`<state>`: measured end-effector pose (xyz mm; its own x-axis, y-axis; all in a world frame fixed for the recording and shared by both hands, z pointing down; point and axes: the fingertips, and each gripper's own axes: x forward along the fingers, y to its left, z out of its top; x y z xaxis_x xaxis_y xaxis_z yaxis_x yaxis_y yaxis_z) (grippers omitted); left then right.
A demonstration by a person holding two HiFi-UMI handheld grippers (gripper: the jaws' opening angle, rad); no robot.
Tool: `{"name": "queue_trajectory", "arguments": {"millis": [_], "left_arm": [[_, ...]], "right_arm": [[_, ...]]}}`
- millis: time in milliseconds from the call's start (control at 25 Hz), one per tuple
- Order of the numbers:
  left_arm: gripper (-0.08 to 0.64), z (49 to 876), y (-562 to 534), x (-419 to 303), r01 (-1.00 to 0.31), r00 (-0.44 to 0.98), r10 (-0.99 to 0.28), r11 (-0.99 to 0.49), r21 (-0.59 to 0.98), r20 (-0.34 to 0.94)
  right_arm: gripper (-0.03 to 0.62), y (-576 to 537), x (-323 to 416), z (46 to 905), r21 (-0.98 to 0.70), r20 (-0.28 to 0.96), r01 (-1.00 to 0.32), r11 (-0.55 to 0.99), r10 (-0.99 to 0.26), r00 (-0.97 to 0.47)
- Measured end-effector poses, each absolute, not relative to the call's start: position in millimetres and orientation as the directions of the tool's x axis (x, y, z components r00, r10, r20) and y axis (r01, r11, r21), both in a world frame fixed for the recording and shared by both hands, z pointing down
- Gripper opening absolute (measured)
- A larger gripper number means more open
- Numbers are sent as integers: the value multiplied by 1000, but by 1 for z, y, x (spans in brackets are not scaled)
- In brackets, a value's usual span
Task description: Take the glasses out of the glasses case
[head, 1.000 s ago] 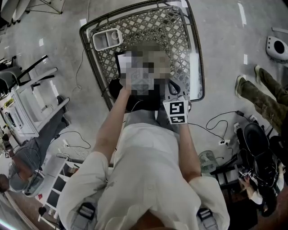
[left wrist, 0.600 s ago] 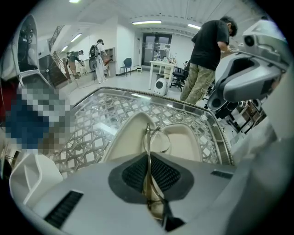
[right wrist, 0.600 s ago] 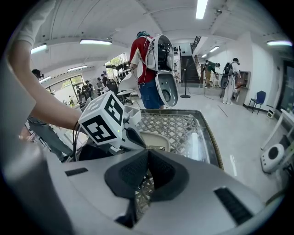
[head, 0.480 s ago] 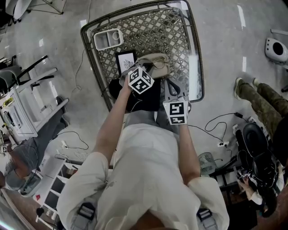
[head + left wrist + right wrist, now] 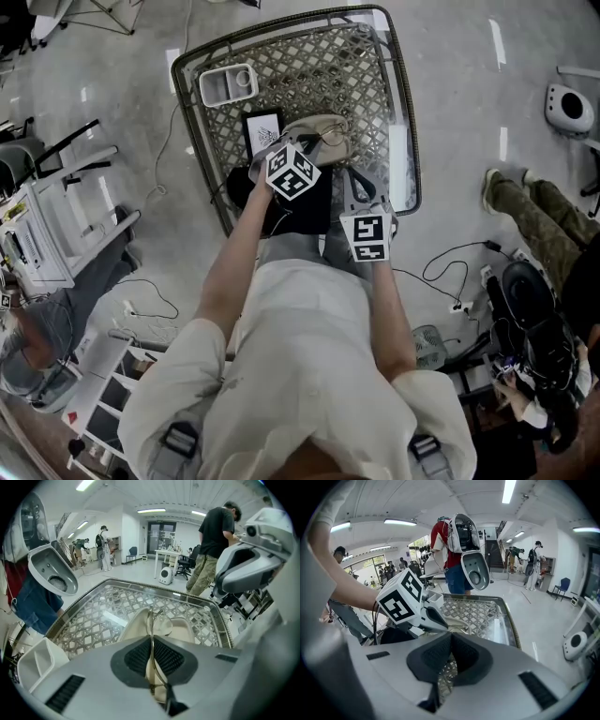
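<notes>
While left tongs (image 5: 151, 638) pinch thin wire glasses (image 5: 161, 623) by frame, jaws having just been closing on them, glasses sit over open beige case (image 5: 131, 627); whether clear of it, cannot tell. Case lies on lattice table (image 5: 89, 620), white tray (image 5: 225, 82) at far corner. Right tongs (image 5: 451, 637) closed, empty, just beside left tongs.

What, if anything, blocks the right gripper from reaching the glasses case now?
Probably nothing, so yes: the right gripper sits near the glasses case, whose right side lies bare. The left gripper, its jaws just closed on the glasses, covers only the left side.
</notes>
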<state>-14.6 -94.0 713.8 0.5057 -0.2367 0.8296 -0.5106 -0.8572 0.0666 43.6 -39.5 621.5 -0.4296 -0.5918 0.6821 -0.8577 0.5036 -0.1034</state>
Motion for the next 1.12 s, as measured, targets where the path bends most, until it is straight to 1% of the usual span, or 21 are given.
{"name": "queue_trajectory", "arguments": {"millis": [440,760,1120], "left_arm": [[29,662,-103,-27,-556,541,-347,-831,17,766],[29,607,-101,-44,-618,565,-456,-786,-14,688],[29,557,-84,-64,-672,588,-542,-740,-10,600]], "right_arm": [[6,-47,39,597,-57,648,-858,510,-635,-420],[6,-50,34,566,2,610,-853,522,-676,-413],[6,-38,32,531,70,585,-850,522,-712,-388]]}}
